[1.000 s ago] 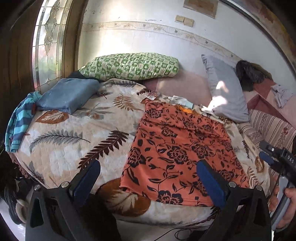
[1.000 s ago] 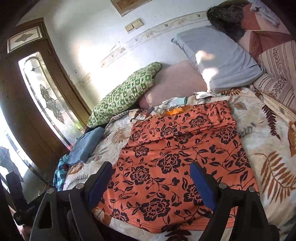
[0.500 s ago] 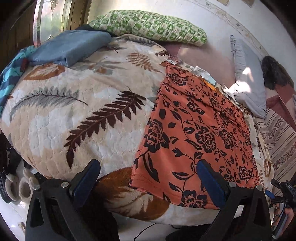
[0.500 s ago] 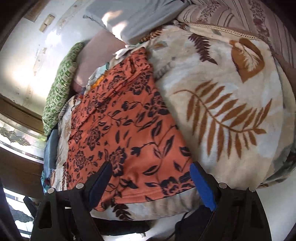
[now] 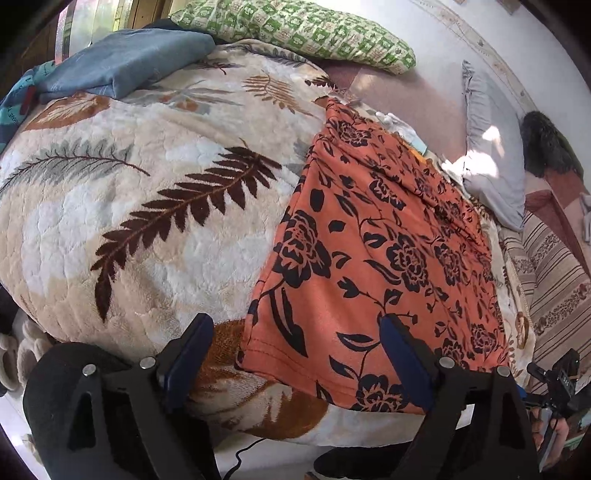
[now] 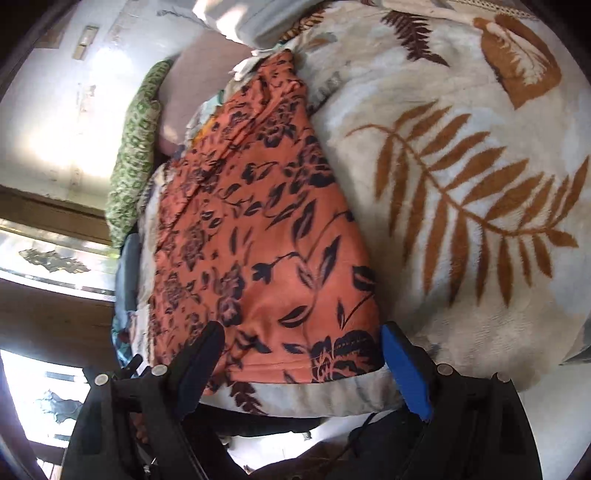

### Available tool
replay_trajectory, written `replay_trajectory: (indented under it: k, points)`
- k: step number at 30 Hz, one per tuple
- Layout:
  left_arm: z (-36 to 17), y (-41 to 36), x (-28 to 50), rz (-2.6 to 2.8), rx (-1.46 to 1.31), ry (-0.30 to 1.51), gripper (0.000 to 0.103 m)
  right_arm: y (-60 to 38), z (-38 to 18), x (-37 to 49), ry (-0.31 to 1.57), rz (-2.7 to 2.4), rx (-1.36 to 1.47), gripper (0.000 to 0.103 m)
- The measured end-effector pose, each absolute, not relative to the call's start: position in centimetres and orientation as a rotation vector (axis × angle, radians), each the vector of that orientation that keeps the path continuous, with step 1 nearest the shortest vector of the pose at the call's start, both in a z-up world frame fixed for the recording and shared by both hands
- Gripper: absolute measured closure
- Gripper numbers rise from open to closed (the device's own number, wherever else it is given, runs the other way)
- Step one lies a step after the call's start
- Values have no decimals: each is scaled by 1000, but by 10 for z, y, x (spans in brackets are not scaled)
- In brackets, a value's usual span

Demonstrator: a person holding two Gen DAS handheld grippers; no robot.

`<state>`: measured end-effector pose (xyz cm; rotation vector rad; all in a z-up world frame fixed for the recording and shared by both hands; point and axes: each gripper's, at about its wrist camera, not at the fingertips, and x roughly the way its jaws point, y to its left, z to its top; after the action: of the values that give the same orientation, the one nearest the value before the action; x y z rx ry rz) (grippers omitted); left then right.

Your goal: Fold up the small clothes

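Left gripper [image 5: 295,354]: we angle it steeply downward, its jaws closing from wide, pads pressing on nothing. Right gripper [image 6: 301,360]: we angle it downward too, jaws set wide apart, nothing clamped. In the left wrist view our right hand [image 5: 552,435] shows at the lower right edge.

An orange garment printed with black roses and vines [image 5: 388,258] lies on a cream plush blanket patterned with brown and grey fern leaves [image 5: 155,206], beside a green-and-white checked pillow [image 5: 295,33], a plain grey pillow [image 5: 491,173] and folded blue cloth [image 5: 122,62].
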<state>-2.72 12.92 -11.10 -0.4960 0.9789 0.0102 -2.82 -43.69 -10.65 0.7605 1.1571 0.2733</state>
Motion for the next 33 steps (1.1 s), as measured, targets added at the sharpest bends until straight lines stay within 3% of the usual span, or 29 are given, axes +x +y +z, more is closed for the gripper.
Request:
replay_trajectory:
  k: [7,9,11,12,13,14,15,17,19,20,27,28,29,30,31,33]
  points:
    - [-128,135,-21,2,-549,1042,11,-443,-113,-26,1169,184,725,15]
    - [-136,134,-21,-10,-567,1056,19,-440,-118,-23,1175,189,716,15]
    - [-142,131,-20,-8,-560,1090,50,-437,-126,-19,1202,185,731,15]
    - [-142,131,-20,22,-526,1099,59,-437,-129,-19,1204,182,731,15]
    - [-142,131,-19,41,-497,1107,79,-437,-129,-18,1199,183,734,14]
    - [-143,133,-19,38,-499,1115,91,-436,-129,-18,1197,183,736,17]
    - [-143,136,-20,25,-530,1114,93,-436,-129,-18,1199,179,737,23]
    - [-144,139,-20,26,-551,1115,94,-439,-131,-18,1231,149,716,71]
    - [-142,137,-20,32,-535,1113,95,-449,-132,-21,1245,109,723,88]
    - [-139,135,-21,31,-519,1105,95,-453,-130,-24,1236,116,742,92]
    - [-118,131,-21,21,-477,1022,95,-465,-97,-34,1101,134,758,89]
    - [-124,132,-19,31,-487,1039,94,-468,-104,-31,1127,123,785,78]
    - [-131,134,-18,42,-499,1063,94,-468,-110,-28,1151,110,792,51]
    - [-137,135,-18,57,-514,1078,94,-466,-113,-26,1166,97,767,33]
    - [-141,136,-19,64,-531,1078,92,-464,-111,-26,1155,78,728,23]
    - [-141,136,-20,70,-534,1062,88,-457,-106,-23,1128,90,671,23]
